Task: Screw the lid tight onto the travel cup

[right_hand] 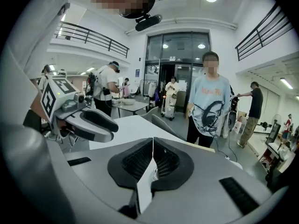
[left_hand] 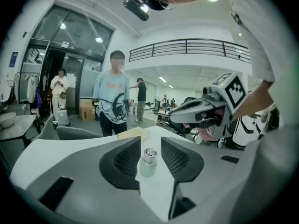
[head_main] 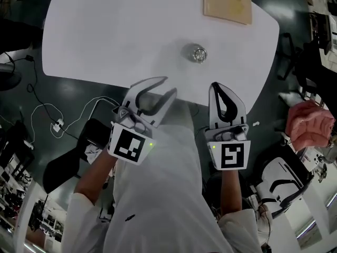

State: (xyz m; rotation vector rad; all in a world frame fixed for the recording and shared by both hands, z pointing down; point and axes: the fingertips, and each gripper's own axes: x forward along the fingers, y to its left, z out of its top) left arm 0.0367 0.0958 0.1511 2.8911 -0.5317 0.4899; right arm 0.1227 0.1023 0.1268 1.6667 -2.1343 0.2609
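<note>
Two grippers up, neither has anything: left gripper (head_main: 169,85) jaws part-way apart with only air between the pads, right gripper (head_main: 217,87) jaws closed flat on each other, empty. Both hang at the near edge of the white table (head_main: 105,36), over our lap, well apart from the work. The travel cup (head_main: 199,54) stands upright and alone mid-table, straight ahead, lined up in the gap of the left jaws but far beyond them. Its lid (left_hand: 149,153) already sits on top; we can't tell from here whether it's threaded or just resting. A tan board (head_main: 227,3) lies at the far edge, clear of the cup. Our handling guess: small, pale translucent body, shiny lid, probably empty, so light and easy to tip or skate on the smooth tabletop. The walls look slick, likely rigid enough for a firm squeeze but not a crush. We'd clamp the body low and square with the left to keep it from spinning, then open the right and take the lid across its rim, ribbed pads on the edge, and twist. Main risk is the lid slipping in the pads or the cup turning with it
</note>
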